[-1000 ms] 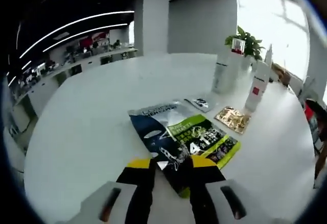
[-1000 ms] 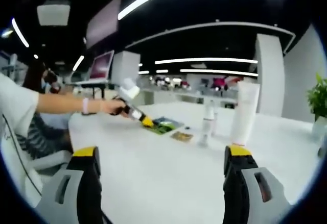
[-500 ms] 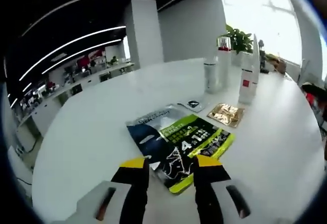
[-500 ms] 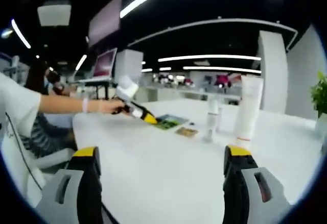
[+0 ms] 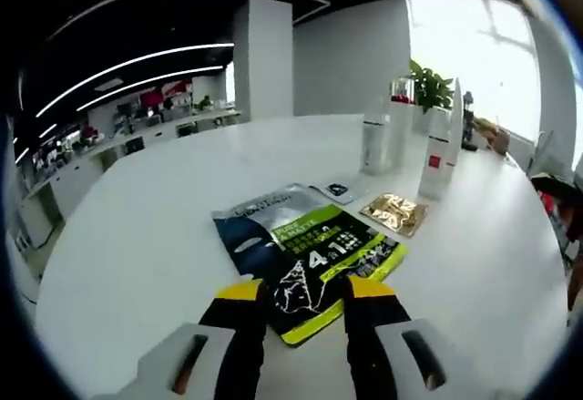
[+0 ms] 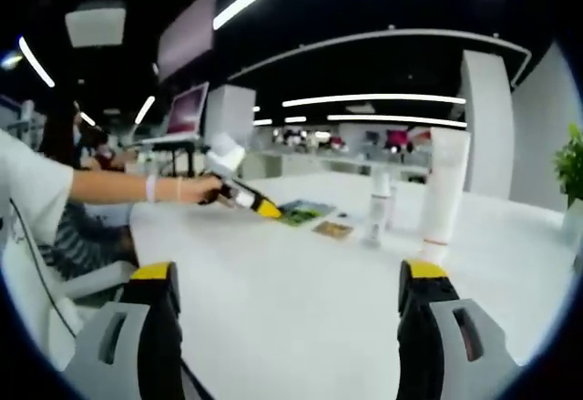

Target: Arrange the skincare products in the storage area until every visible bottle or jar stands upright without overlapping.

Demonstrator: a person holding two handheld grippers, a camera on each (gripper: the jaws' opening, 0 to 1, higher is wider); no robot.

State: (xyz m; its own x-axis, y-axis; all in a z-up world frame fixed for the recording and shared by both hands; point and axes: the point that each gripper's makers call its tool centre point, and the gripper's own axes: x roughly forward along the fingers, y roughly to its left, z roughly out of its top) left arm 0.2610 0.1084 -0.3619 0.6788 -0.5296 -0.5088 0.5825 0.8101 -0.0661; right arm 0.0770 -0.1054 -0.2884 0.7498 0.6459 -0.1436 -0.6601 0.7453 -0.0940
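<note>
**Ana:** Two grippers hang over one wide white bench (image 5: 137, 236). What sits on it, biggest first?

**Ben:** A tall white tube (image 6: 444, 190) stands upright on its cap, and just beside it stands a slimmer white bottle (image 6: 376, 207). In the left gripper view the same pair rises at the far side, near a potted plant (image 5: 428, 86). Both are on end already, apart from each other, which is how the task wants them.

**Ana:** And lying flat?

**Ben:** A large dark sachet (image 5: 273, 227) with a green sachet (image 5: 342, 259) overlapping it, then a small gold sachet (image 5: 393, 213) and a tiny dark packet (image 5: 335, 189) nearer the bottles. They are flat packs, so I doubt they can stand; the overlap looks like the work left.

**Ana:** Where are the grippers?

**Ben:** The left gripper (image 5: 305, 292) sits low at the near edge of the green sachet, its yellow-tipped fingers (image 5: 239, 295) apart on either side of that edge, clamped on nothing; it looks placed to slide or lift the pack. The right gripper (image 6: 290, 277) is held well back from everything, fingers wide apart and empty, likely waiting. It also sees the left gripper, in the person's hand (image 6: 202, 189), reaching toward the sachets.
</note>
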